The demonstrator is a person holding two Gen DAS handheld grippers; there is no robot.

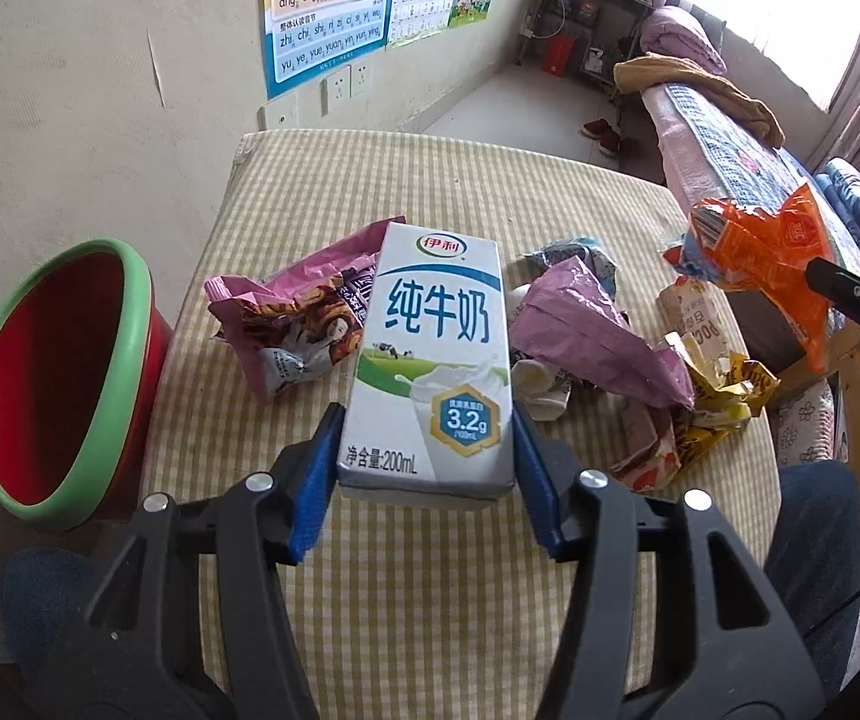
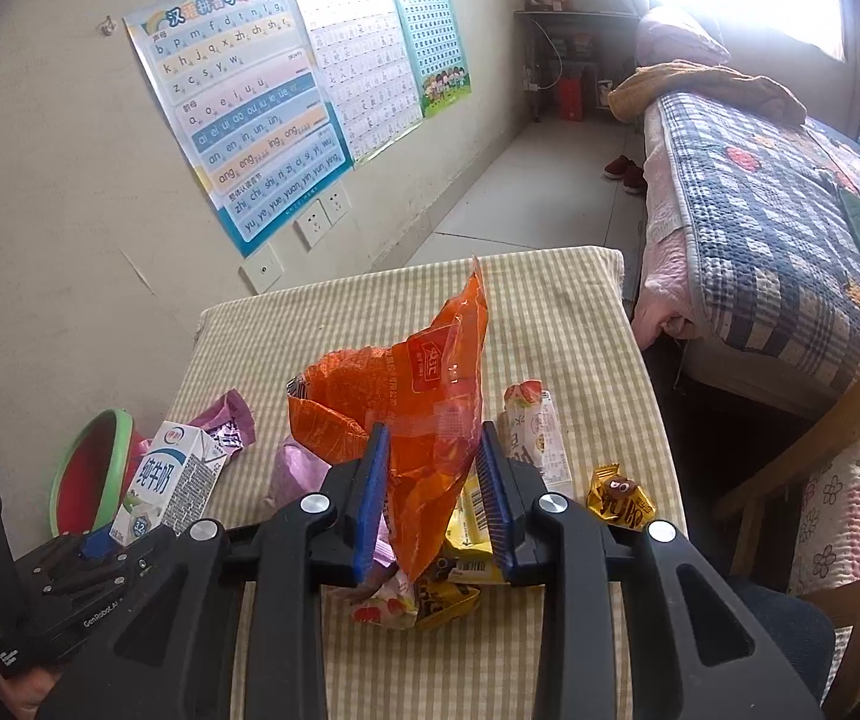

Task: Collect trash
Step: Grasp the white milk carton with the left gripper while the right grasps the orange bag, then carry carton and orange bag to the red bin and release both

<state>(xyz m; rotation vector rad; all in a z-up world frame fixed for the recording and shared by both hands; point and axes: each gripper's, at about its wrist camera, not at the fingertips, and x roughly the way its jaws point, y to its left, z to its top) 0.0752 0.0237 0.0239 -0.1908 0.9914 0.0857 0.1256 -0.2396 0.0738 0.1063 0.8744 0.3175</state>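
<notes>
here the left gripper (image 1: 426, 450) clamps a white rectangular milk carton (image 1: 433, 354), long axis upright, above the checked tablecloth's (image 1: 430, 570) near edge; the right gripper (image 2: 433, 498) pinches a crumpled orange plastic wrapper (image 2: 423, 396) pointing up.

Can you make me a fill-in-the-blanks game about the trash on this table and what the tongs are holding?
1. The left tongs hold a ____ carton.
2. The right tongs pinch a crinkly wrapper coloured ____.
3. The red bin beside the table has a ____ rim.
4. The cloth on the table has a yellow and white ____ pattern.

Missing words: milk; orange; green; checked
</notes>
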